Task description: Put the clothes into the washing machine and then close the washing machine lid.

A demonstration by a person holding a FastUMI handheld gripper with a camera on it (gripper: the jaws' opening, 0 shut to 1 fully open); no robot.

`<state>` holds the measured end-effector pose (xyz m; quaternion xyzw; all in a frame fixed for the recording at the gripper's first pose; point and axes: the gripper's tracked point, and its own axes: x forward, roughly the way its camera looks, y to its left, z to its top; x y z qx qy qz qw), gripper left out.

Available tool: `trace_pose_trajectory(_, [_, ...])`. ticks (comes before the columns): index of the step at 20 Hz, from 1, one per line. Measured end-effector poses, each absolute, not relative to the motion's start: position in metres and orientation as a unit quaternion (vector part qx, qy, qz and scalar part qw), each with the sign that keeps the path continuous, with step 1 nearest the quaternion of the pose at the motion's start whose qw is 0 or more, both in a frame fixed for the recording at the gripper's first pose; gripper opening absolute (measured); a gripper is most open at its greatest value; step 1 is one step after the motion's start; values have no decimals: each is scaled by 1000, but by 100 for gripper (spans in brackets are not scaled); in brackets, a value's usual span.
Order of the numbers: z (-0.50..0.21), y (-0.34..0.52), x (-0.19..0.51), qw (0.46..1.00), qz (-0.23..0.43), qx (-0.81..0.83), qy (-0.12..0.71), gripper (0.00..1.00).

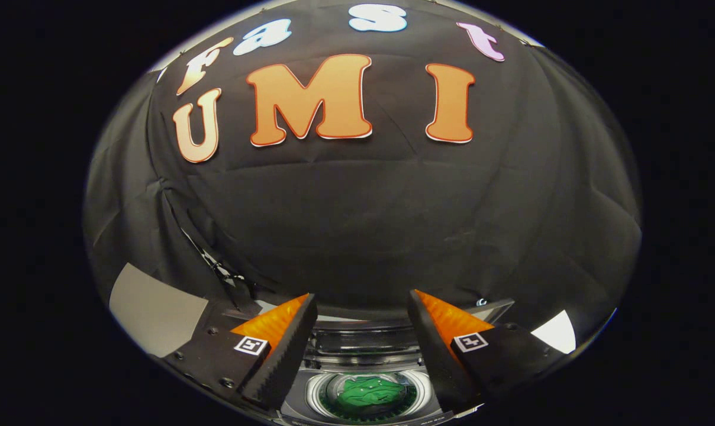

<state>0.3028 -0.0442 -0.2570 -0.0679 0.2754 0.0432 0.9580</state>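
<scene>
- Clothes (pixel 366 391), a green crumpled bundle, lie inside the round drum of the washing machine (pixel 310 408), low down between the two fingers and below them.
- Soft and light by the look, they would fold and sag under any grip; a pinch on a raised fold would suit best if they need pushing deeper.
- Tool (pixel 362 337) hangs above the machine with its fingers spread wide, holding nothing.
- Lid (pixel 363 346) seems to stand open behind the drum, just ahead of the fingers; it looks stiff and smooth, and its front edge is the likely place to take hold.
- Black cloth wall rises close behind the machine, leaving little room there.
</scene>
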Motion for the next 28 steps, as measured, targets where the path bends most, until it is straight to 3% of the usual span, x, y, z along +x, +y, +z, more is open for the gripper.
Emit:
trace_pose_trajectory(14, [-299,-45,325,947,37,-65,312,99])
trace_pose_trajectory(28, [-298,-59,243,954,32,-71,291,99])
